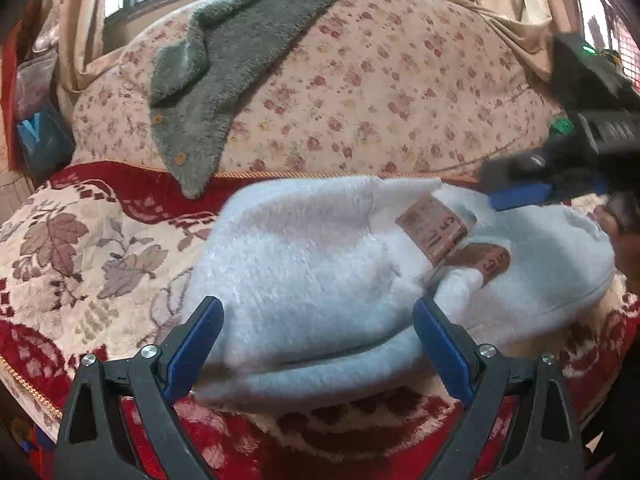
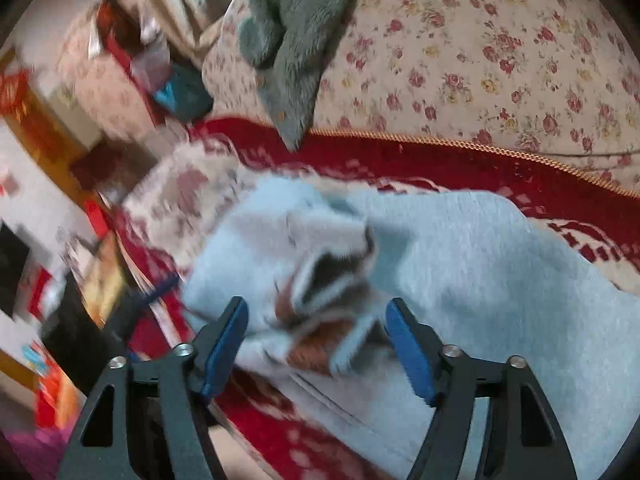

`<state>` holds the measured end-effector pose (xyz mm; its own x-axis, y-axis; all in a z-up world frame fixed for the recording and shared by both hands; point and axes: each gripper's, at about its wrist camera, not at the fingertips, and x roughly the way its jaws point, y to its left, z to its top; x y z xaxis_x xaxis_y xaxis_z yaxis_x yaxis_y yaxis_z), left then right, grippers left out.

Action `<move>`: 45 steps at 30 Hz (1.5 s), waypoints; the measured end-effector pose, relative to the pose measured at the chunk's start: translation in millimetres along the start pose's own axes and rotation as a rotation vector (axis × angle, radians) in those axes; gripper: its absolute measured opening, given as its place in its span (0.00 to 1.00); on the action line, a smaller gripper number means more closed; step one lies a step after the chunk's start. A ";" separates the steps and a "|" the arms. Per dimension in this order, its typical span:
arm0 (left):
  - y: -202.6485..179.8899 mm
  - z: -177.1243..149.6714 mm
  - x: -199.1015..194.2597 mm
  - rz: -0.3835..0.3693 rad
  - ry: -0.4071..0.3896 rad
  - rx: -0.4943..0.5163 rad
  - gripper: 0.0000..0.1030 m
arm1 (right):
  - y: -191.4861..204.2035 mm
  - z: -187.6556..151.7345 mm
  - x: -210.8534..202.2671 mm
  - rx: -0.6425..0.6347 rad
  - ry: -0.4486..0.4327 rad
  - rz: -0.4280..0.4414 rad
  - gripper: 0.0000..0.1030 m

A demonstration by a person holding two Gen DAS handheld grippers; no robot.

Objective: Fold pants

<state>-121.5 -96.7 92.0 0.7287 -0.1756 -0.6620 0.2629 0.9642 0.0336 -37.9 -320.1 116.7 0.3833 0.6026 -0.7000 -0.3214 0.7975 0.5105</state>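
Observation:
The pants (image 1: 320,264) are pale blue fleece, bunched in a folded heap on a red and cream floral blanket (image 1: 80,256). Brown tags (image 1: 434,226) lie on top near the waist. My left gripper (image 1: 316,320) is open, its blue pads either side of the heap's near edge. My right gripper (image 2: 316,320) is open over the waist end of the pants (image 2: 480,264), with the tags (image 2: 316,348) between its fingers. The right gripper also shows blurred at the far right in the left wrist view (image 1: 520,192). The right wrist view is motion-blurred.
A grey fuzzy cardigan (image 1: 224,64) lies over a rose-print cushion (image 1: 400,80) behind the pants. Curtains and a window stand behind that. Cluttered furniture and boxes (image 2: 60,240) lie off the blanket's left edge (image 2: 132,264).

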 end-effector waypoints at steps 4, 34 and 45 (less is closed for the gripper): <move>-5.1 -2.0 9.3 -0.004 0.011 0.035 0.92 | -5.5 3.7 46.4 0.088 0.110 0.077 0.78; -41.8 -16.6 14.5 -0.123 0.077 0.221 0.27 | -41.8 -63.8 10.0 0.384 0.047 0.205 0.63; -37.0 -20.8 24.2 -0.122 0.092 0.185 0.27 | -50.7 -36.7 63.4 0.361 0.070 0.230 0.43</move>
<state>-126.7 -132.5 59.1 0.6259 -0.2615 -0.7348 0.4632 0.8826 0.0804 -29.1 -323.4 28.1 0.2738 0.7723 -0.5732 -0.0637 0.6093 0.7904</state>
